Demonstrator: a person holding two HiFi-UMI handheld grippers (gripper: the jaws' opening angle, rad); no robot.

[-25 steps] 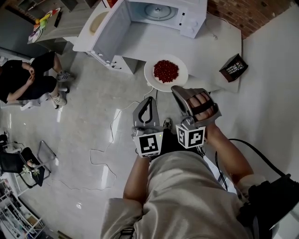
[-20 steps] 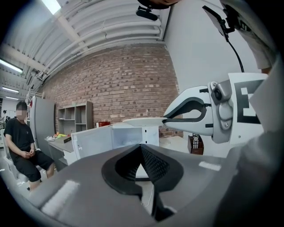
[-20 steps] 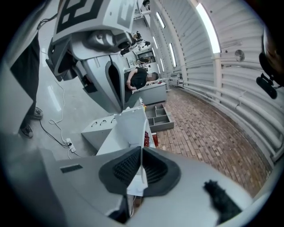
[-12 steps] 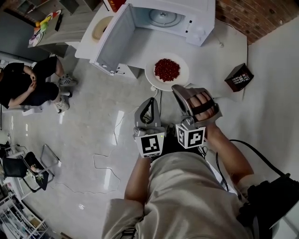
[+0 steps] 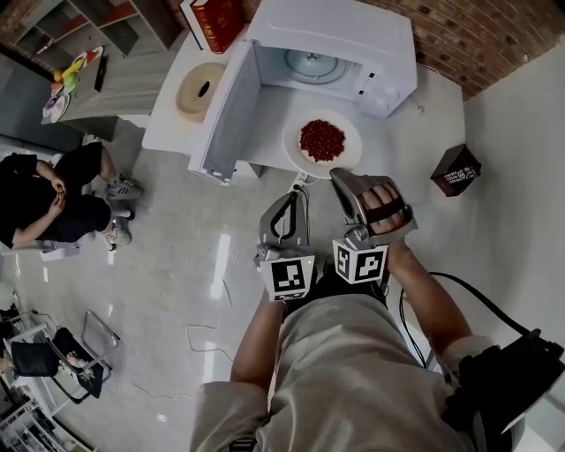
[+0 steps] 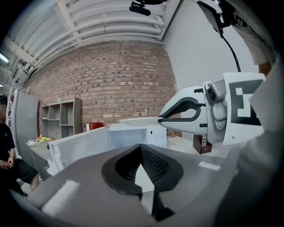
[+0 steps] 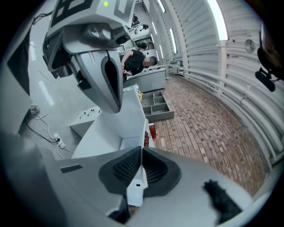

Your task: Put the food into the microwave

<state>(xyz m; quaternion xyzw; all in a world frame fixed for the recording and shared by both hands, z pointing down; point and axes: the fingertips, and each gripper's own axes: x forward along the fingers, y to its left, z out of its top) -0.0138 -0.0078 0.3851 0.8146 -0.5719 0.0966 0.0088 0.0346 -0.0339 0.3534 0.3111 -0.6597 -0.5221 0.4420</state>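
A white plate (image 5: 296, 152) of red food (image 5: 322, 139) is level in front of the open microwave (image 5: 357, 40), whose door (image 5: 231, 110) swings out to the left. My right gripper (image 5: 339, 175) is shut on the plate's near rim. In the right gripper view the rim (image 7: 145, 131) sits between the pads, with the food (image 7: 146, 136) just past it. My left gripper (image 5: 290, 191) hangs shut and empty, left of the plate. The left gripper view shows the plate (image 6: 140, 119) edge-on at the right gripper's tip, above the microwave (image 6: 133, 135).
On the white table stand a brown box (image 5: 456, 170) at the right, and a tape roll (image 5: 201, 88) and a red book (image 5: 216, 19) left of the microwave. A person (image 5: 44, 199) sits at far left. A cable (image 5: 212, 309) lies on the floor.
The whole view has shifted toward the microwave. The plate in my right gripper now sits nearer the open cavity. The left gripper has kept its place beside it.
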